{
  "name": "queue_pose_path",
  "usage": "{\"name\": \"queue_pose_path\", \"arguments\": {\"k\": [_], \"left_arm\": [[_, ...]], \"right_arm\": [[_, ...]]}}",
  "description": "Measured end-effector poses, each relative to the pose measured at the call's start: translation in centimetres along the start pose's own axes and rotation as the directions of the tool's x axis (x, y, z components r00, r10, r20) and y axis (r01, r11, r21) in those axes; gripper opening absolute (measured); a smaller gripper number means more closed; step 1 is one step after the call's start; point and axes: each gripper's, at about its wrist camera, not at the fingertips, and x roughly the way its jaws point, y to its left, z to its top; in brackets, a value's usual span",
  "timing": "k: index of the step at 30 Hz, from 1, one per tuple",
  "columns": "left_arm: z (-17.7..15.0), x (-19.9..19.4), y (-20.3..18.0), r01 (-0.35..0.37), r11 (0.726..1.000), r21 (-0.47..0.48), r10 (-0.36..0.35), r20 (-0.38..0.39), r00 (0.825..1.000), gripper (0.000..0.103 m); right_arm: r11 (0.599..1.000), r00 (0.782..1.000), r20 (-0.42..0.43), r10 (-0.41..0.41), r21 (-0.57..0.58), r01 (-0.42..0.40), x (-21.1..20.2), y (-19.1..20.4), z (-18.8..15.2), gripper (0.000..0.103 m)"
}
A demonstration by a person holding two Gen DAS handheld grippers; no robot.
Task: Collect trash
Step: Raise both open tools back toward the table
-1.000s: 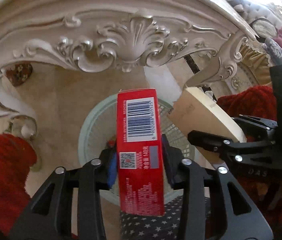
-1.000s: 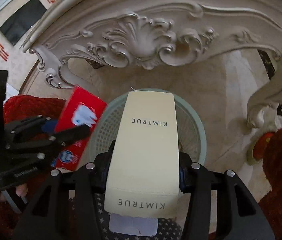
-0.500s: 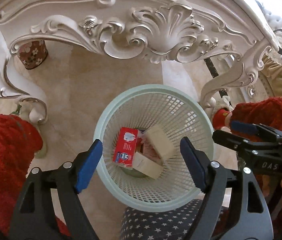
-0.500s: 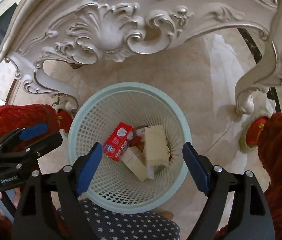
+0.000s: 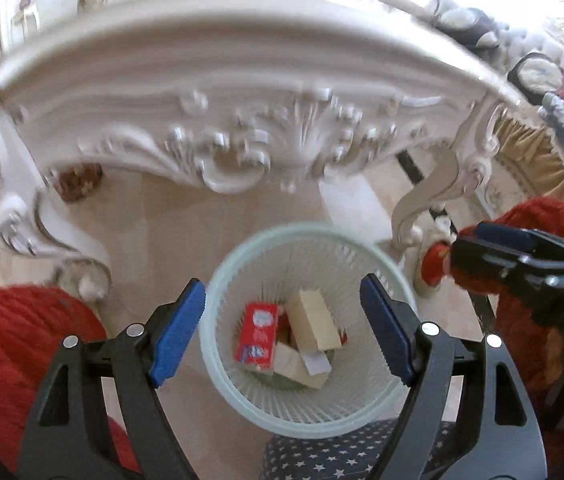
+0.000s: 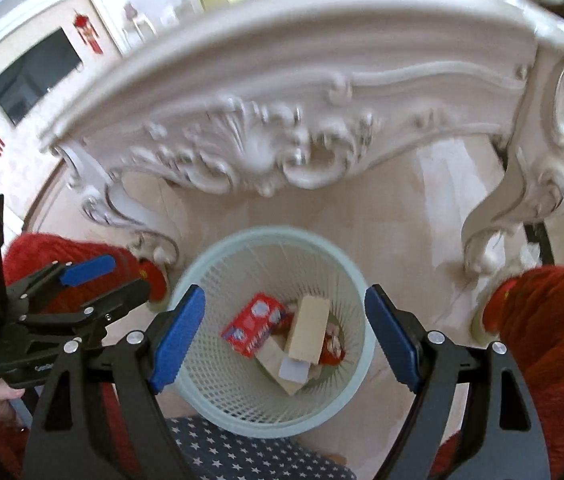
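You had the fingers of your left gripper (image 5: 282, 334) spread wide, holding nothing. Your right gripper (image 6: 284, 336) was just as wide and empty. Between and beyond both pairs of fingers stood the basket (image 5: 396, 394) (image 6: 238, 414), with the red box (image 5: 256, 336) (image 6: 252, 324) and the cream box (image 5: 316, 320) (image 6: 308, 328) lying inside it. Their printing was too blurred to read. The carved table (image 5: 242, 92) rose past the fingertips.

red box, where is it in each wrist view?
Left wrist: red box in the basket, left of centre, beside the beige box.
Right wrist: red box in the basket, left of centre, tilted.
Shared landmark: the table's carved shell above the basket.
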Motion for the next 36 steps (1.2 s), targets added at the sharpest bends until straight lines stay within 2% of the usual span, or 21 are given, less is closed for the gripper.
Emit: {"name": "queue_pose_path", "arguments": {"k": [3,6,8,11,13,15,17,19,25,31,36], "left_arm": [[2.7,-2.9,-0.1,-0.033,0.999,0.043,0.029,0.085,0.996,0.078],[7.2,-5.3,0.2,-0.068,0.995,0.069,0.055,0.173,0.983,0.078],[10.8,-6.3,0.7,-0.065,0.996,0.057,0.05,0.226,0.973,0.078],[15.6,-6.3,1.4,-0.092,0.995,0.041,0.076,0.291,0.954,0.078],[18.4,-5.0,1.6,-0.115,0.993,0.033,0.102,0.28,0.955,0.078],[20.6,-3.2,1.9,-0.1,0.995,0.026,0.091,0.24,0.966,0.078],[22.0,-1.9,2.0,-0.085,0.996,0.019,0.079,0.217,0.973,0.078],[23.1,-0.5,2.1,-0.1,0.995,0.019,0.094,0.202,0.975,0.078],[24.7,2.3,2.3,-0.106,0.994,0.023,0.101,0.151,0.983,0.078],[25.2,3.3,1.7,-0.127,0.99,0.055,0.119,0.135,0.984,0.078],[25.7,4.5,1.3,-0.145,0.988,0.044,0.14,0.1,0.985,0.078]], "right_arm": [[1.0,0.995,0.102,-0.005,-0.028,0.008,-2.8,0.0,2.9,0.078],[0.997,0.976,0.215,-0.022,-0.064,0.036,-5.3,-0.2,7.3,0.078],[0.994,0.958,0.283,-0.043,-0.081,0.068,-6.2,-0.7,10.5,0.078],[0.992,0.949,0.313,-0.047,-0.094,0.08,-5.8,-1.3,14.8,0.078],[0.992,0.953,0.3,-0.049,-0.097,0.081,-4.8,-1.7,17.3,0.078],[0.99,0.956,0.289,-0.051,-0.114,0.088,-3.7,-1.8,19.6,0.078],[0.984,0.958,0.278,-0.071,-0.136,0.113,-2.1,-1.7,21.9,0.078],[0.981,0.959,0.27,-0.083,-0.149,0.126,-1.1,-1.7,23.4,0.078],[0.974,0.963,0.251,-0.095,-0.175,0.141,0.7,-2.0,26.0,0.078],[0.967,0.965,0.239,-0.106,-0.2,0.156,1.5,-2.2,27.6,0.078],[0.963,0.972,0.206,-0.117,-0.215,0.162,3.2,-2.3,28.8,0.078]]}}
